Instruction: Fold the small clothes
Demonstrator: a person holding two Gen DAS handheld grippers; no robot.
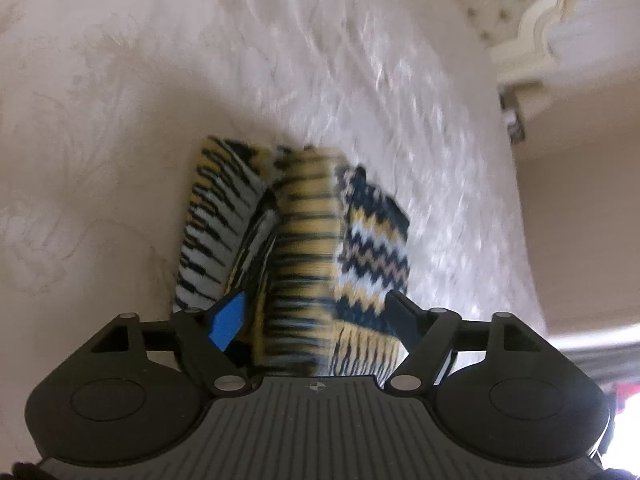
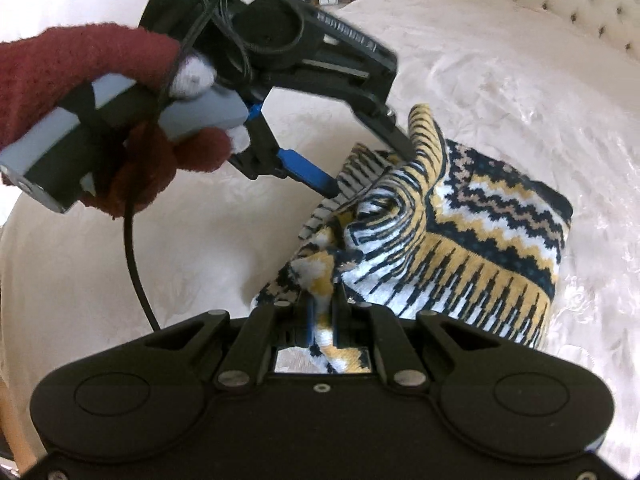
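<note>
Knitted garment [image 2: 460,232] lay partly folded, bunched, on a cream bed [image 2: 500,80].
Left gripper [image 2: 372,164] spread wide around a fold; right gripper [image 2: 322,300] pinched an edge; smoothing remained.

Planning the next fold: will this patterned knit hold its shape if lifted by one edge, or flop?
Probably floppy: the knit garment drapes and bunches where the right gripper pinches it. Likely light, since one pinch lifts a fold. Its ribbed texture should resist slipping on the bedspread.
</note>
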